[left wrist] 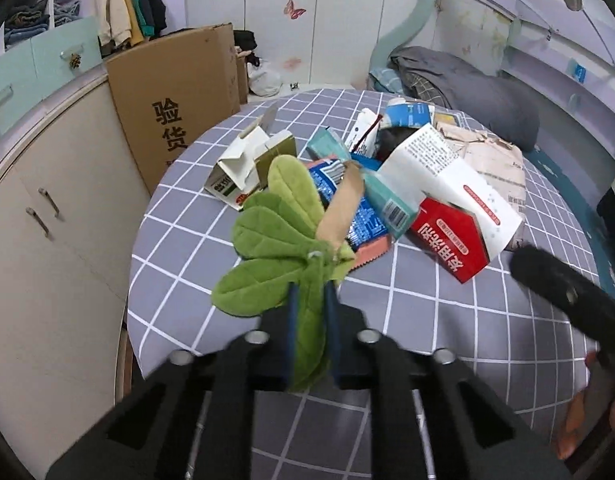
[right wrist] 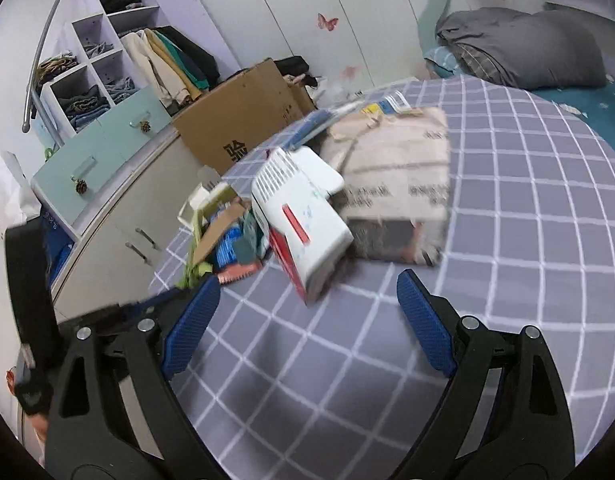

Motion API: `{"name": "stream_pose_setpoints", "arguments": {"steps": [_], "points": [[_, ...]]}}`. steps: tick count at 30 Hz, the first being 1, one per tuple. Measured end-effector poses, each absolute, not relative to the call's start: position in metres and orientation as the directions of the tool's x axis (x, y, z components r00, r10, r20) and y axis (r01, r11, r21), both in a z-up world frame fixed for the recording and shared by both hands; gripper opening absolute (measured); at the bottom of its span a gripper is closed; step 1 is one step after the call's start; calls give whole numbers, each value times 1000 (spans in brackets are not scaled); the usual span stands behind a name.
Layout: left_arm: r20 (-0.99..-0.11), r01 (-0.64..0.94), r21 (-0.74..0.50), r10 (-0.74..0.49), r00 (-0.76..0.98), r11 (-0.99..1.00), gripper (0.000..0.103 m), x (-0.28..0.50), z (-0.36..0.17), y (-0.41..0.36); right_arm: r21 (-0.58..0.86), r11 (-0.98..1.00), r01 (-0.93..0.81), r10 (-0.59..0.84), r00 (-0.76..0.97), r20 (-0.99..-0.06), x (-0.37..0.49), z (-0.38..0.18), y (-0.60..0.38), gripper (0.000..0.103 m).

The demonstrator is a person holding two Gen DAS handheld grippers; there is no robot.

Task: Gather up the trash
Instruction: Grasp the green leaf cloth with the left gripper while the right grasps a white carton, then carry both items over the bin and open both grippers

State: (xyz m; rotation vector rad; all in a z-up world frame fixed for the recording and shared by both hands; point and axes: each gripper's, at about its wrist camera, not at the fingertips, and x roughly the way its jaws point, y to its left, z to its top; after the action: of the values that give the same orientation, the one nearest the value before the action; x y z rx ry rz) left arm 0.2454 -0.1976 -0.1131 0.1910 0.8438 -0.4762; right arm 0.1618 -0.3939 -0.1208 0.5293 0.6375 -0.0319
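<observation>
My left gripper (left wrist: 310,300) is shut on a green plush leaf cluster (left wrist: 275,232) and holds it just above the round table with the grey checked cloth (left wrist: 447,320). A brown paper strip (left wrist: 341,208) hangs at the leaves. Behind it lies a pile of trash: a red and white carton (left wrist: 447,216), a teal box (left wrist: 387,200), a blue wrapper (left wrist: 359,220), white cartons (left wrist: 239,164) and crumpled newspaper (left wrist: 495,164). My right gripper (right wrist: 307,296) is open and empty, just in front of the red and white carton (right wrist: 307,220) and the newspaper bundle (right wrist: 399,172).
A large cardboard box (left wrist: 175,104) leans against the cream cabinet (left wrist: 47,220) left of the table. A bed with a grey quilt (left wrist: 467,84) lies behind the table. Shelves with clothes (right wrist: 91,72) stand at the far left.
</observation>
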Motion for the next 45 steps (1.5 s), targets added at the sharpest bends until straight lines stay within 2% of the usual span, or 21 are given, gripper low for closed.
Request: {"name": "stream_pose_setpoints", "arguments": {"steps": [4, 6, 11, 12, 13, 17, 24, 27, 36, 45], "points": [[-699, 453, -59, -361, 618, 890, 2, 239, -98, -184, 458, 863, 216, 116, 796, -595, 183, -122, -399, 83], [-669, 443, -66, -369, 645, 894, 2, 235, -89, -178, 448, 865, 225, 108, 790, -604, 191, -122, -399, 71], [-601, 428, -105, -400, 692, 897, 2, 228, -67, -163, 411, 882, 230, 91, 772, -629, 207, -122, -396, 64], [-592, 427, -111, -405, 697, 897, 2, 227, -63, -163, 404, 886, 229, 89, 770, -632, 209, -121, -395, 55], [-581, 425, -115, -408, 704, 898, 2, 226, -60, -160, 402, 888, 223, 95, 767, -635, 211, -121, -395, 53], [-568, 423, -117, -410, 714, 899, 2, 220, -55, -155, 398, 896, 196, 114, 765, -634, 206, -122, -394, 46], [-557, 415, -140, -418, 717, 899, 2, 211, -52, -143, 389, 913, 123, 141, 800, -584, 177, -109, -375, 19], [-560, 415, -146, -421, 713, 898, 2, 206, -53, -139, 385, 918, 93, 158, 805, -571, 168, -102, -362, 13], [-555, 405, -167, -425, 715, 899, 2, 190, -52, -119, 384, 922, 55, 174, 826, -537, 143, -95, -338, 11], [-496, 380, -223, -440, 749, 898, 2, 170, -33, -79, 398, 917, -41, 223, 878, -423, 109, -50, -308, 11]]}}
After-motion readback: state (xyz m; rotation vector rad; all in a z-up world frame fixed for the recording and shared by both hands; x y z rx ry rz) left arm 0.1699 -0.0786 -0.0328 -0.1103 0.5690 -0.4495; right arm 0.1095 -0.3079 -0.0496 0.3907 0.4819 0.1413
